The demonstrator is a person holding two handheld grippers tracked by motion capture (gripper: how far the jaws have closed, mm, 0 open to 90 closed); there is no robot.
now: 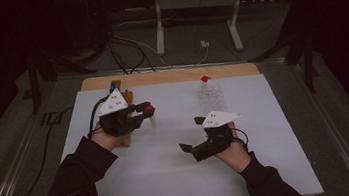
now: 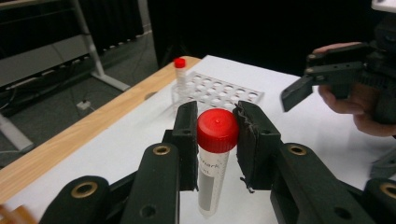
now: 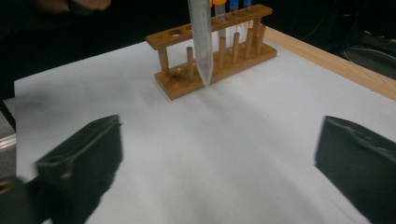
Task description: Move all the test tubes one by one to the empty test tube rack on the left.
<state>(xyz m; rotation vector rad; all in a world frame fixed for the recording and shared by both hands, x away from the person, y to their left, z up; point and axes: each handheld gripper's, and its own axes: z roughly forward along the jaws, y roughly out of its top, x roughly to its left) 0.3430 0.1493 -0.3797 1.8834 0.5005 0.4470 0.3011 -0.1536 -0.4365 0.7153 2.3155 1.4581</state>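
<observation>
Two red-capped tubes: one (image 2: 215, 158) clamped in left gripper (image 2: 215, 140) fingers, one (image 2: 179, 70) racked; right gripper (image 1: 190, 135) fingers spread.

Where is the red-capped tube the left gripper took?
The red-capped tube hangs upright, clamped just under its cap in the left gripper, above the white mat beside the wooden rack, left of the clear rack.
</observation>
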